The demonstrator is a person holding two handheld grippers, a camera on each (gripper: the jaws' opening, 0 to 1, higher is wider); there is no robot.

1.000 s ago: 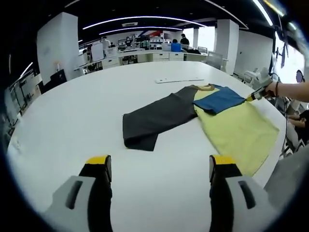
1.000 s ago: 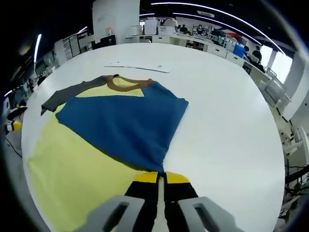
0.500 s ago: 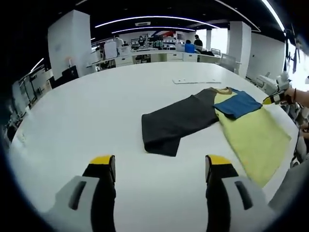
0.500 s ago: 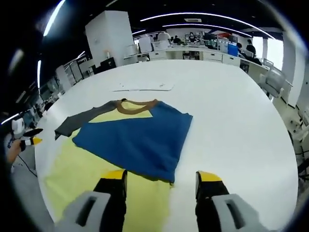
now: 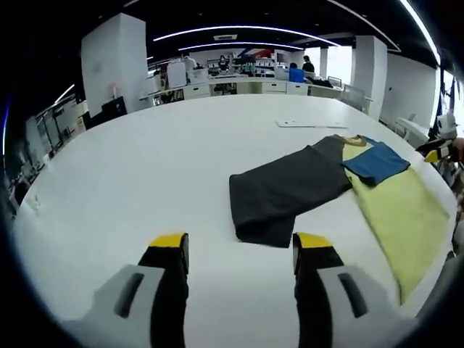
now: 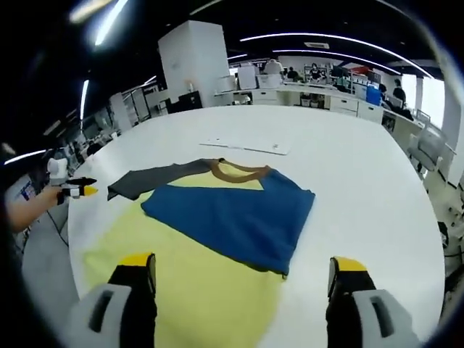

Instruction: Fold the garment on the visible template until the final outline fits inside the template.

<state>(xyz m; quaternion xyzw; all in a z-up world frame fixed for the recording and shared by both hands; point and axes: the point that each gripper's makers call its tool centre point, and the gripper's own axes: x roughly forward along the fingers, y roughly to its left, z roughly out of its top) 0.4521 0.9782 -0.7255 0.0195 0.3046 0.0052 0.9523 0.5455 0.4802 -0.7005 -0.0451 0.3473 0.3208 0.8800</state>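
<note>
Right gripper [image 6: 243,279] just released blue sleeve [image 6: 232,221], fingers now wide; left gripper [image 5: 239,254] open near grey sleeve [image 5: 286,192], next fold.

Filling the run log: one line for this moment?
left hand-held gripper: open | right hand-held gripper: open | blue sleeve: folded over shirt | grey sleeve: spread out

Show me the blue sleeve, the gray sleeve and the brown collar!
blue sleeve [image 6: 235,221], right gripper view, middle of the fold.
gray sleeve [image 5: 286,192], left gripper view, its middle.
brown collar [image 6: 235,172], right gripper view, front curve.
</note>
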